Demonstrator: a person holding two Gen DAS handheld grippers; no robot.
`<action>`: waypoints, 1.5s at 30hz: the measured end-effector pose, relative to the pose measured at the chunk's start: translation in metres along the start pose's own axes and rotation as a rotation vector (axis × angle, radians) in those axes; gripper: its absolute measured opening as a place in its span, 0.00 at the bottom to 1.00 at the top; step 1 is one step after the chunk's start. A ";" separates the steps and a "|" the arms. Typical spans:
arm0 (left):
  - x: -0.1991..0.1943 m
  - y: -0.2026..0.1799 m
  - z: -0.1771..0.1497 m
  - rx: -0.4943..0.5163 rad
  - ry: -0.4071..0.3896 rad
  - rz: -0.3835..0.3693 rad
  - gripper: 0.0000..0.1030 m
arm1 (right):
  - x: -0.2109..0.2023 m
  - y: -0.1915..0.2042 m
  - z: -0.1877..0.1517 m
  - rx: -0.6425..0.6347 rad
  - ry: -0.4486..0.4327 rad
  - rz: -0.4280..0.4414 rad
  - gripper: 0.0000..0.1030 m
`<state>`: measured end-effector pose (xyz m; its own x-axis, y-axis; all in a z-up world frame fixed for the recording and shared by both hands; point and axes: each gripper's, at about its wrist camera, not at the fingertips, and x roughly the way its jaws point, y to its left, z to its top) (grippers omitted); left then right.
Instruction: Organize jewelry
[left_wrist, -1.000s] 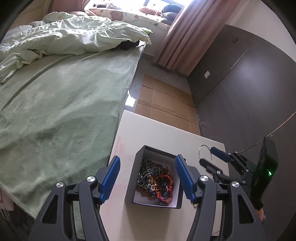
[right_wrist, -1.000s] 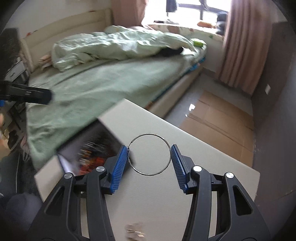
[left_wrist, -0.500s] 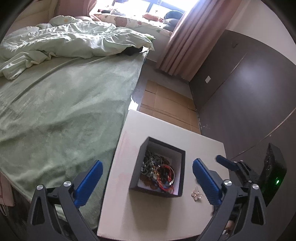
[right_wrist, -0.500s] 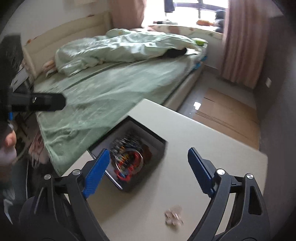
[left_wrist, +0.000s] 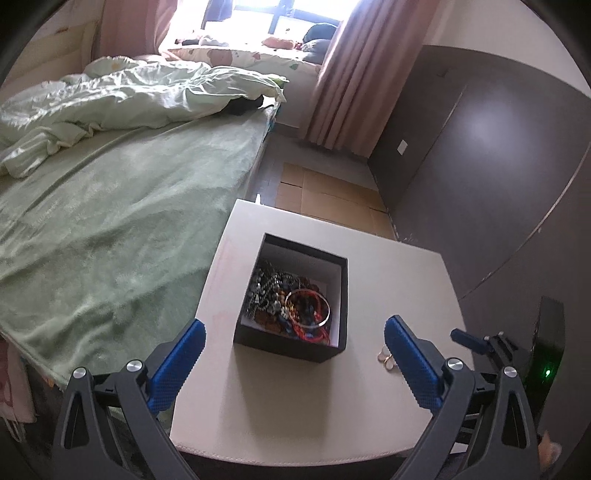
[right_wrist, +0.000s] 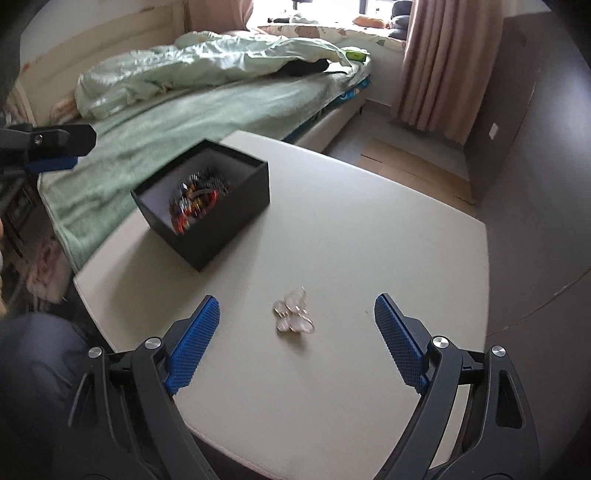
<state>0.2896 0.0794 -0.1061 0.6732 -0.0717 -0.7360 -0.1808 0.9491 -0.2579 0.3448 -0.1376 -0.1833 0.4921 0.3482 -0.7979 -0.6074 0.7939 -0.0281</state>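
A black open box (left_wrist: 291, 347) stands on the white table (left_wrist: 391, 266), filled with beaded jewelry (left_wrist: 275, 291). A silver bangle (left_wrist: 308, 308) lies on top of the heap. My left gripper (left_wrist: 295, 330) is open, back from the near side of the box, touching nothing. A small pile of earrings (left_wrist: 386, 360) lies right of the box. In the right wrist view those earrings (right_wrist: 293, 314) lie on the table (right_wrist: 369, 240) between the fingers of my right gripper (right_wrist: 297, 306), which is open and empty above them. The box (right_wrist: 221, 225) is to its far left.
A bed with a green blanket (left_wrist: 110, 221) borders the table's left edge. Cardboard sheets (left_wrist: 325, 192) cover the floor beyond it. A dark wall panel (left_wrist: 480, 166) runs along the right. My right gripper's finger (left_wrist: 469, 339) shows at the table's right edge, my left gripper's finger (right_wrist: 55, 147) over the bed.
The right gripper had the silver bangle between its fingers; the bangle now lies in the box. Both grippers have opened wide and pulled back, the left from around the box.
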 end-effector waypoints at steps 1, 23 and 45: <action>0.000 -0.002 -0.004 0.008 -0.002 0.010 0.91 | 0.000 -0.001 -0.002 -0.003 0.002 0.000 0.76; 0.022 0.016 -0.041 -0.109 0.018 -0.012 0.91 | 0.062 0.005 -0.013 -0.049 0.147 -0.047 0.40; 0.025 0.039 -0.039 -0.193 0.045 -0.068 0.91 | 0.043 0.012 -0.006 -0.012 0.110 -0.011 0.04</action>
<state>0.2718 0.1028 -0.1592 0.6563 -0.1513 -0.7392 -0.2732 0.8656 -0.4197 0.3547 -0.1159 -0.2217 0.4281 0.2820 -0.8586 -0.6100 0.7912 -0.0443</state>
